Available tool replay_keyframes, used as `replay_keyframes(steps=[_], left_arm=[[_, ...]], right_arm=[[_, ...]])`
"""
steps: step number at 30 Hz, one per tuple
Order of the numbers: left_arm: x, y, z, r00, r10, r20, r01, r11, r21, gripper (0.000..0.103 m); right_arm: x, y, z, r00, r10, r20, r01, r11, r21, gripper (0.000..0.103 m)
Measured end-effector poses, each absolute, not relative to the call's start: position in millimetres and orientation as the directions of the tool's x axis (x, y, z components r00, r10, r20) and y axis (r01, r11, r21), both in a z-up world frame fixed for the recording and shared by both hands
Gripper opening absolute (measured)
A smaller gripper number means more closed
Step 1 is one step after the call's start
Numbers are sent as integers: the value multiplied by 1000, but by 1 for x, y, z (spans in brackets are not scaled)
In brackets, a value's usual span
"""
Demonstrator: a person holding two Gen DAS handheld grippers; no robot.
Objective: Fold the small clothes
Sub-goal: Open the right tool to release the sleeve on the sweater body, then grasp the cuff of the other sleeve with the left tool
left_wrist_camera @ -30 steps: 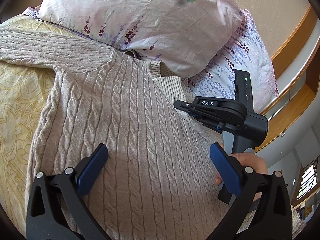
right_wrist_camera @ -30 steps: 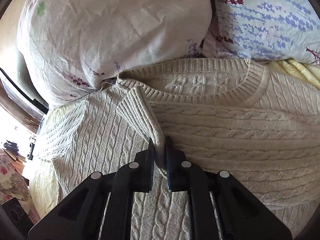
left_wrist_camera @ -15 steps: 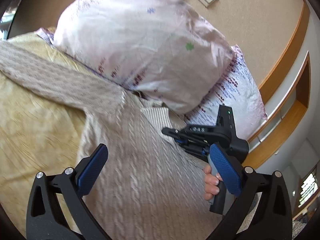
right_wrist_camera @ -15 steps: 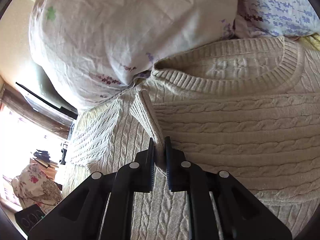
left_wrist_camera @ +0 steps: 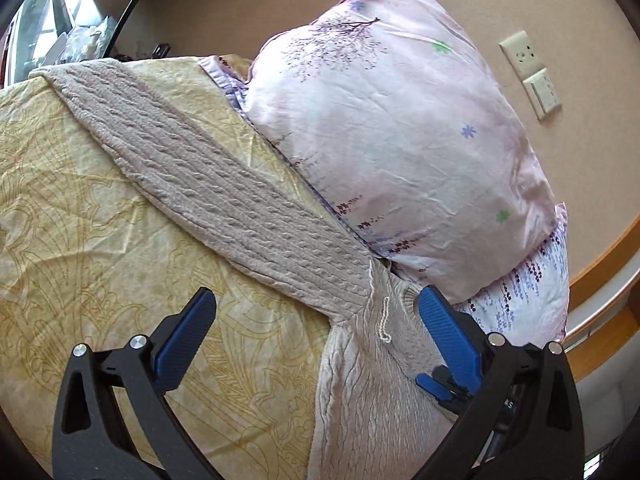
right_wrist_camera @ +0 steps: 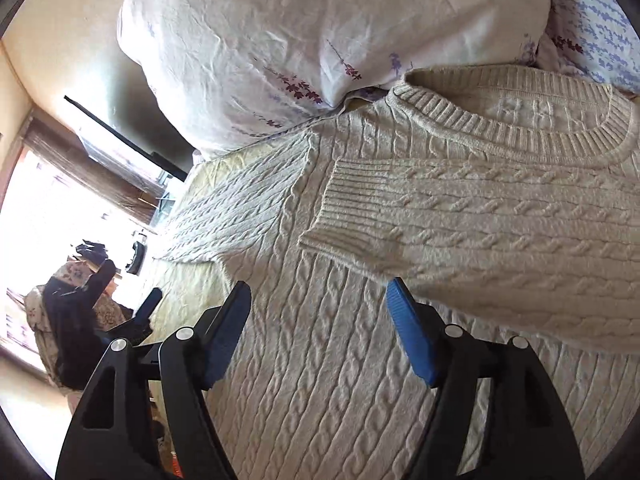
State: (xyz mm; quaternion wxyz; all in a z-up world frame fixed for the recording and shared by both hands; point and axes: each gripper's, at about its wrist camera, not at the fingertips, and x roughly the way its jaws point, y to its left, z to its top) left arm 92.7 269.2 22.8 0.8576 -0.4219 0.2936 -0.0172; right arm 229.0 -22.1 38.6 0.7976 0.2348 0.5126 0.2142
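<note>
My right gripper (right_wrist_camera: 320,332) hangs wide open and empty over the beige cable-knit sweater (right_wrist_camera: 360,360), which lies flat on the yellow patterned bedsheet (left_wrist_camera: 100,260) with one sleeve (right_wrist_camera: 480,220) laid across its chest below the collar. Now my left gripper (left_wrist_camera: 316,336), jaws also spread and empty, hovers by the outstretched other sleeve (left_wrist_camera: 208,168). I'd pinch that one near the cuff and lay it across flat.

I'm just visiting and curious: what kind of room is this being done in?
Most likely a bedroom. The sweater lies on a yellow bedspread, with floral pillows stacked against a wall that has a power outlet.
</note>
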Motion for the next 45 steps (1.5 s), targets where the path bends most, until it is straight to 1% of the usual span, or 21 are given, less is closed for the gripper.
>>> replay_keyframes(steps=[1,3,5,8,9,13,15,16,19,21,22,24,26,27,29,32,34,36,37,40,45], left_arm=[[95,273,22,822,-278,-496,-228,637,-736,98],[100,278,18,814,-282,-508,-248,622,-743,91],[104,284,14,803,-280,-526,-279,603,-747,86],[110,295,4,785,-267,-559,-345,561,-753,82],[112,299,1,780,-260,-569,-369,543,-754,80],[114,316,-12,773,-239,-588,-439,468,-767,73],[114,326,-16,780,-215,-588,-464,434,-773,63],[114,331,-18,783,-203,-588,-476,413,-776,61],[112,349,-24,798,-164,-580,-506,341,-792,51],[110,359,-28,805,-143,-576,-518,304,-799,39],[110,362,-31,808,-133,-574,-523,287,-803,36],[109,367,-35,811,-122,-573,-529,267,-806,24],[108,370,-38,813,-111,-572,-531,262,-806,19],[108,372,-39,816,-105,-569,-532,253,-808,17],[106,373,-40,825,-91,-557,-526,235,-817,17],[110,373,-38,818,-75,-570,-538,250,-805,16],[115,370,-35,816,-70,-573,-536,276,-797,14],[117,366,-30,826,-68,-559,-518,298,-802,7],[118,363,-25,833,-62,-549,-507,310,-804,7],[120,352,-5,865,-57,-498,-450,348,-822,6],[136,307,37,920,-145,-364,-275,423,-863,6]], right_arm=[[225,-30,40,385,585,-714,-100,796,598,78],[218,-45,45,404,573,-713,-105,803,586,78],[209,-58,47,430,540,-724,-115,828,549,78],[200,-89,48,450,518,-727,-141,845,515,78],[196,-115,50,456,517,-724,-151,847,510,78],[183,-145,52,508,507,-696,-176,853,492,78],[180,-159,55,533,507,-677,-184,851,492,78],[177,-166,57,546,505,-668,-191,852,488,78],[170,-182,64,595,483,-643,-223,867,445,78],[164,-192,67,640,464,-613,-245,879,410,78],[160,-198,67,662,460,-591,-253,880,402,78],[152,-213,68,701,464,-541,-253,872,420,79],[149,-227,69,716,478,-509,-246,855,458,79],[150,-232,68,719,478,-504,-238,851,468,79],[148,-241,70,731,475,-490,-230,847,479,79],[149,-247,67,732,462,-501,-206,851,483,80],[149,-250,67,746,431,-508,-173,862,477,80],[148,-260,69,770,399,-498,-129,862,491,80],[146,-268,70,783,386,-488,-103,854,510,81],[142,-294,72,812,372,-450,-49,811,583,82],[138,-313,74,826,360,-433,-15,782,623,82]])
